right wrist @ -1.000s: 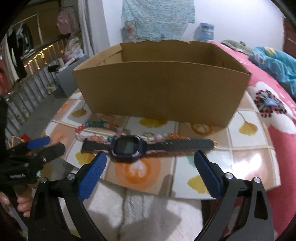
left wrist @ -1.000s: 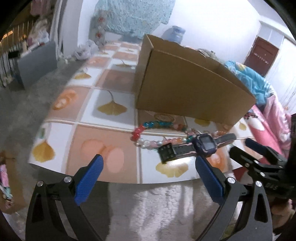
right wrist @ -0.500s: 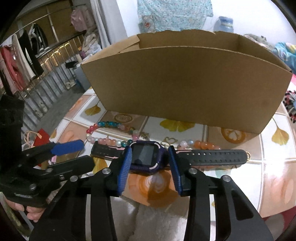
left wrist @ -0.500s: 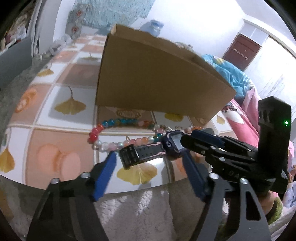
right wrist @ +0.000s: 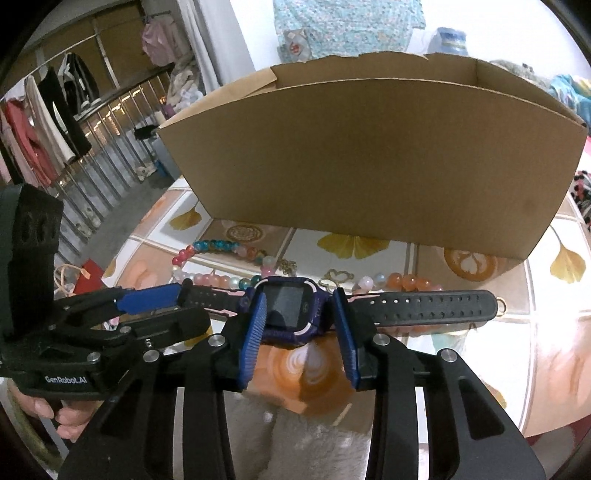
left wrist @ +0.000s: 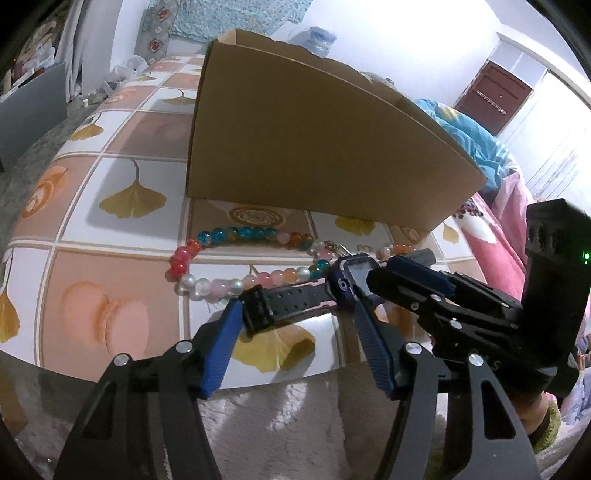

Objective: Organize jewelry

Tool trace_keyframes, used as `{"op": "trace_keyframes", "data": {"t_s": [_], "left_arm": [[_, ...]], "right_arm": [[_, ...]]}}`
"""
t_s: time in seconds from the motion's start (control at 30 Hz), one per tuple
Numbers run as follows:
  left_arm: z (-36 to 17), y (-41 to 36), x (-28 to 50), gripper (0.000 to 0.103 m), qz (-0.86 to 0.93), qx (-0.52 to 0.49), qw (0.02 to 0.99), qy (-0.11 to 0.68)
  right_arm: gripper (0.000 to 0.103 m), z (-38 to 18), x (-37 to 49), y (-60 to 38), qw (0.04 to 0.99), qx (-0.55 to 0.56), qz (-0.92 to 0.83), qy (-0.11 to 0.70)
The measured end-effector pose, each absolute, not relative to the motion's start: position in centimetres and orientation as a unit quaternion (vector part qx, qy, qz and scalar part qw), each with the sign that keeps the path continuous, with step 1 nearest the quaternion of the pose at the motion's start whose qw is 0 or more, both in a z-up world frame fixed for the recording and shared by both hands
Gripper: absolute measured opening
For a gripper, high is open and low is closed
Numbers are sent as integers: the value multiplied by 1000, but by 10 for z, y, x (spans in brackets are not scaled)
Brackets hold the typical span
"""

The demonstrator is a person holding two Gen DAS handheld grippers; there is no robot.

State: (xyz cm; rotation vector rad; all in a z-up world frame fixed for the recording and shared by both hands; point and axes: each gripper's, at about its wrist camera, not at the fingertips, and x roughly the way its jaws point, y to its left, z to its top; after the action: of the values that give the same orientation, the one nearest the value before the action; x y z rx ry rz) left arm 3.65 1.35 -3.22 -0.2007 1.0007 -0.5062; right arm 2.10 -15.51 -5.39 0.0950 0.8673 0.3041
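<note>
Box (right wrist: 369, 162) is seen as matt brown cardboard with a torn top edge. Table cover (left wrist: 122, 177) looks glossy, plastic-like, printed. Beads (left wrist: 236, 234) appear glassy and shiny. Watch (right wrist: 291, 308) strap is matt black rubber, screen glossy. Ribbed blue pads (right wrist: 255, 332) are noted on matt black plastic fingers.

A bright white-walled room with a leaf-patterned surface

White wall (left wrist: 424, 44) at 12 o'clock carries a teal patterned cloth (right wrist: 347, 26); a dark red door (left wrist: 495, 99) stands at 2 o'clock. The ginkgo-tiled surface (left wrist: 110, 177) spreads below. Clothes (right wrist: 44, 122) hang by a metal railing (right wrist: 99, 155) at 9 o'clock.
</note>
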Motion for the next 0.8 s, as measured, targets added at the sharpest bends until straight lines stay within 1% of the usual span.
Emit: {"op": "trace_keyframes", "data": {"t_s": [0.13, 0.3, 0.5, 0.6, 0.8], "left_arm": [[-32, 17, 37, 61, -254, -129, 830, 480], [-26, 19, 35, 60, -256, -135, 835, 468], [-20, 16, 37, 55, -252, -137, 841, 458], [-20, 11, 39, 52, -248, -125, 845, 456], [-20, 1, 38, 39, -237, -82, 855, 455]], "right_arm": [[34, -54, 21, -161, 892, 65, 154, 420], [34, -55, 20, -163, 892, 68, 157, 419], [34, -54, 19, -166, 891, 74, 160, 418], [34, -54, 18, -165, 892, 72, 160, 416], [34, -54, 18, -167, 892, 78, 161, 416]]}}
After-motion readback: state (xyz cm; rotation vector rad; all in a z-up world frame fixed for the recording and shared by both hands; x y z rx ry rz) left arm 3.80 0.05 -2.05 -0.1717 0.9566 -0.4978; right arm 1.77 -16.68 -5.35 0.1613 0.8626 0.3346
